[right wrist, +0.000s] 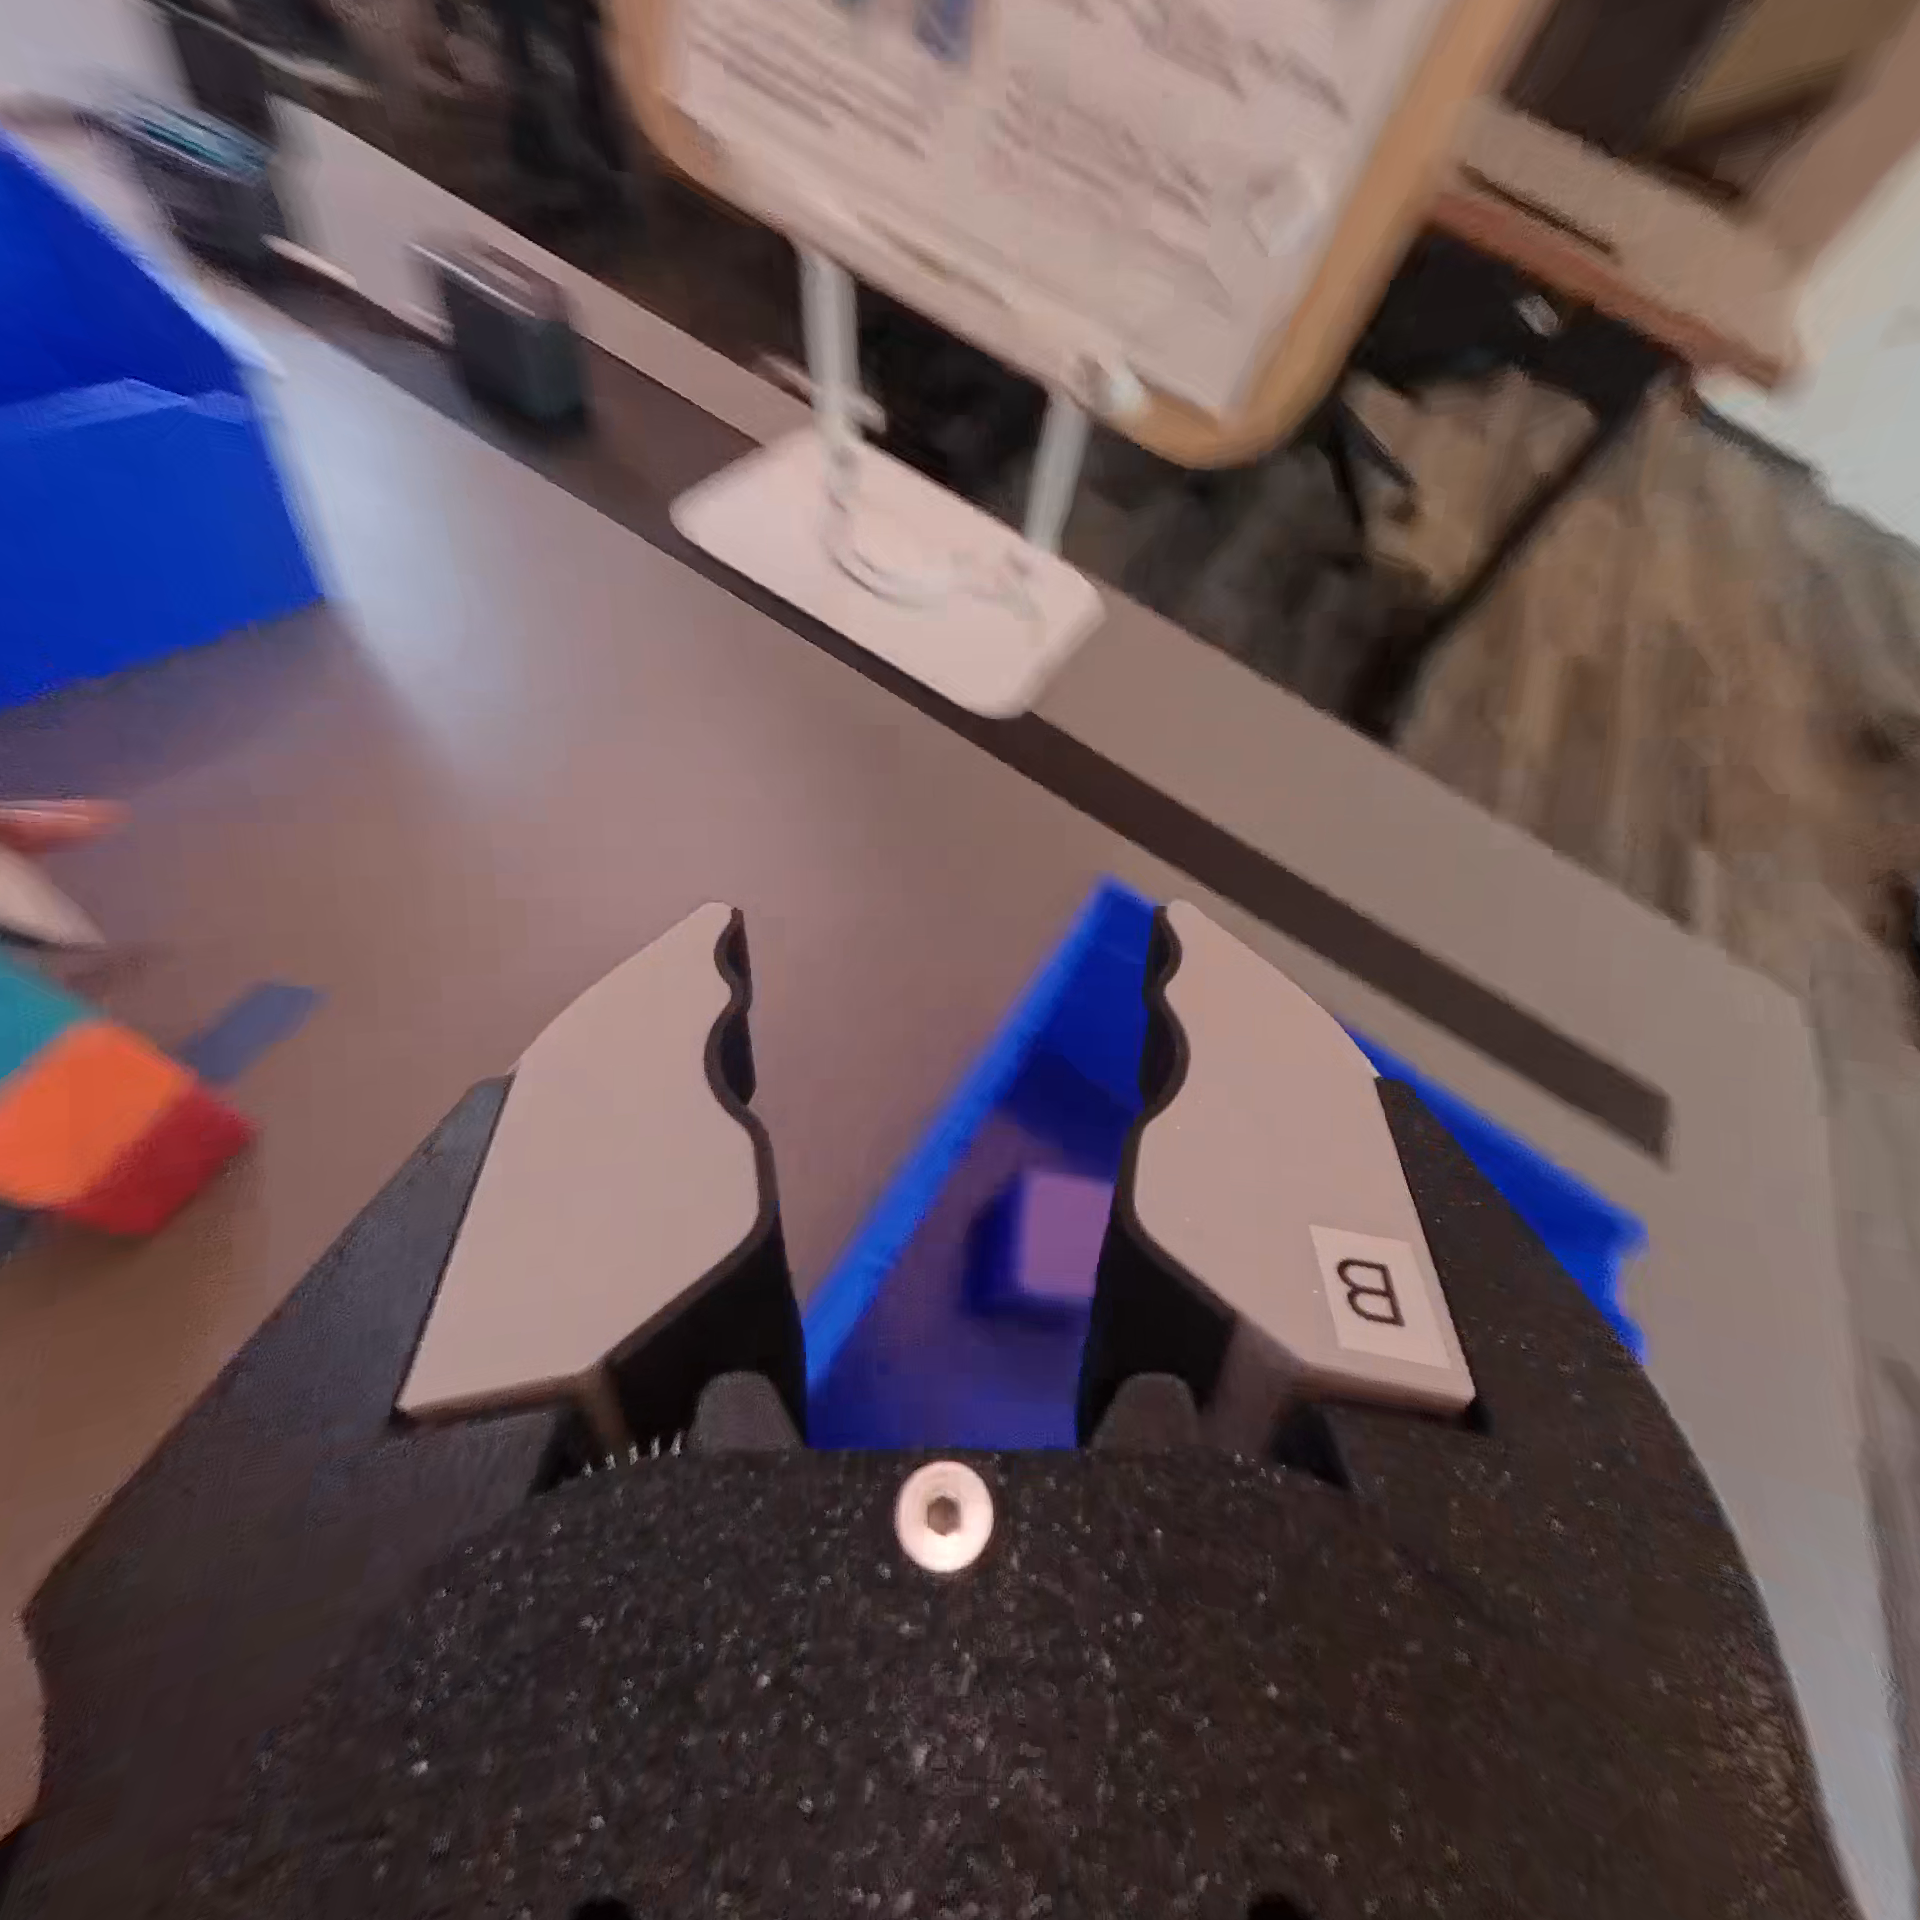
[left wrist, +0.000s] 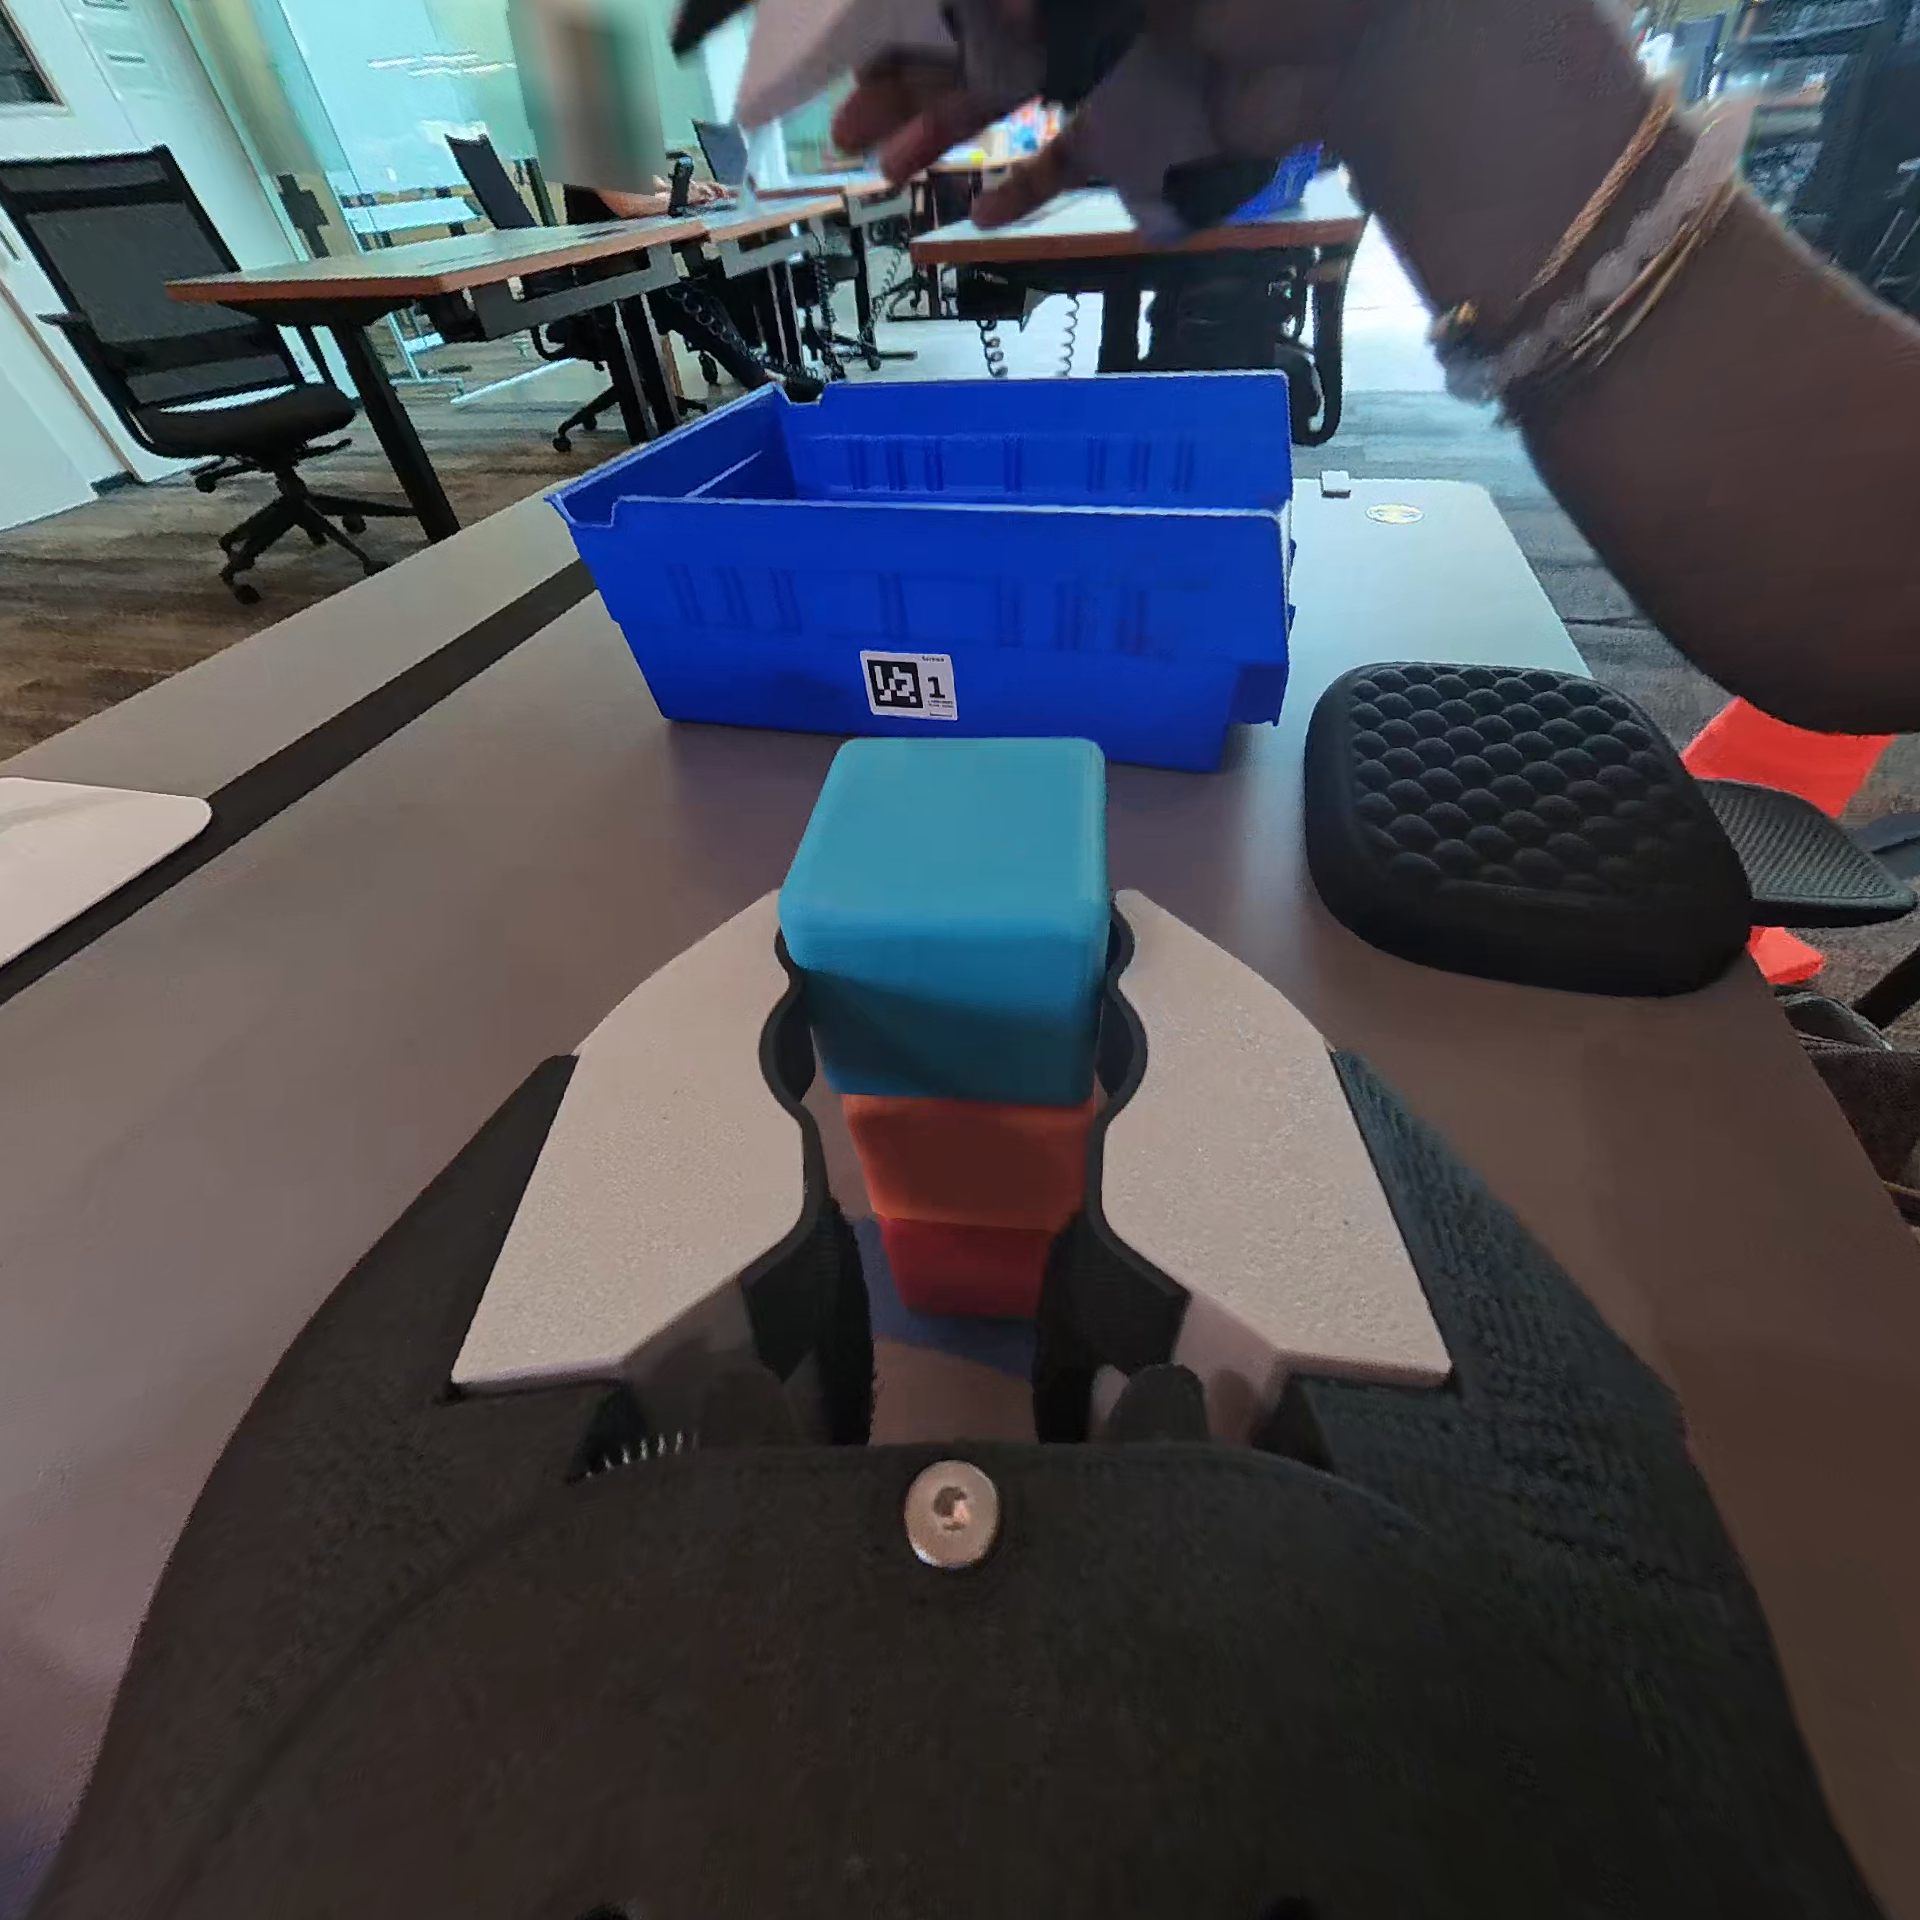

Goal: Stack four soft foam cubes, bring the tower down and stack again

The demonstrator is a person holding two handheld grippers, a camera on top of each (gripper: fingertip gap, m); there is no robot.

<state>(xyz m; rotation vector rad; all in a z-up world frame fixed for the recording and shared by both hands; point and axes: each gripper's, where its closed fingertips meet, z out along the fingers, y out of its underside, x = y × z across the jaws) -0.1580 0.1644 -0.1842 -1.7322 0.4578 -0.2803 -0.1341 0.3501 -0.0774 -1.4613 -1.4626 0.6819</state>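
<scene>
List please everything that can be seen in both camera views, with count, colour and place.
teal cube: 1, teal, top of the stack, between the left tongs' fingers
orange cube: 1, orange, under the teal one
red cube: 1, red, bottom of the stack
purple cube: 1, purple, inside a blue bin below the right tongs
large blue bin: 1, blue, on the table behind the stack
small blue bin: 1, blue, holding the purple cube
table: 1, grey-brown
black pad: 1, black, right of the stack
sign stand: 1, white base, table's far edge
left tongs: 1, grey and black, around the teal cube
right tongs: 1, open, empty
forearm: 1, with bracelets, upper right
</scene>
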